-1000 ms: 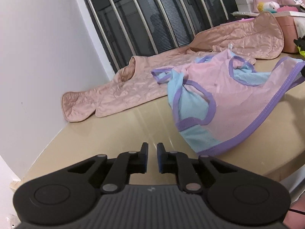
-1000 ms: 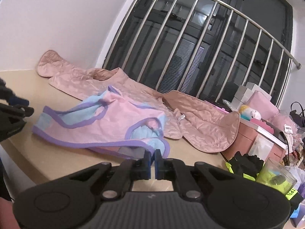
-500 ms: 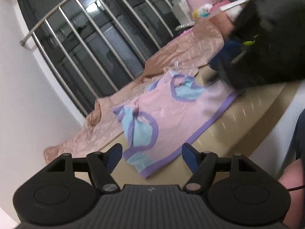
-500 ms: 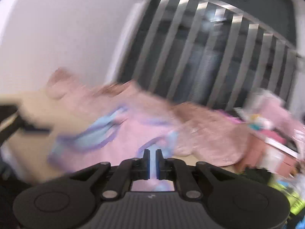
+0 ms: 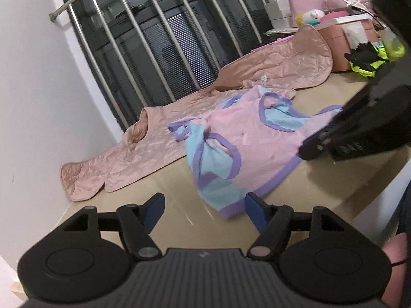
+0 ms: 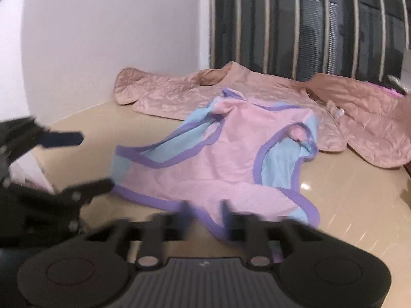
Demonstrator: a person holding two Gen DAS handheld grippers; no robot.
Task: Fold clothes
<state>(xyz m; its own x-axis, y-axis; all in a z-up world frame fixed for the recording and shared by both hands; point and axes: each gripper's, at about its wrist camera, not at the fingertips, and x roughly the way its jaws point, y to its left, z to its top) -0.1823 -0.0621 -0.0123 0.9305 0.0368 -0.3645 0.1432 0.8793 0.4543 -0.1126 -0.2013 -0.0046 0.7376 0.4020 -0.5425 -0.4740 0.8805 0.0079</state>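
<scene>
On the beige bench [image 5: 167,184], a pink and blue garment with purple trim [image 5: 246,141] lies crumpled near the front edge, overlapping a quilted pink jacket [image 5: 179,118] spread along the back edge. The left gripper [image 5: 203,210] hangs with jaws wide apart and empty, just short of the garment's hem. The right gripper [image 5: 316,146] reaches in from the right, over the garment's right edge.

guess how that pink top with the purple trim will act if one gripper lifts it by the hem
The pink top already lies rumpled with a sleeve folded over itself, so it will probably go limp and hang from the pinch. It looks thin, so likely light. The beige tabletop is glossy, so the trailing cloth may slide rather than stay spread.
</scene>
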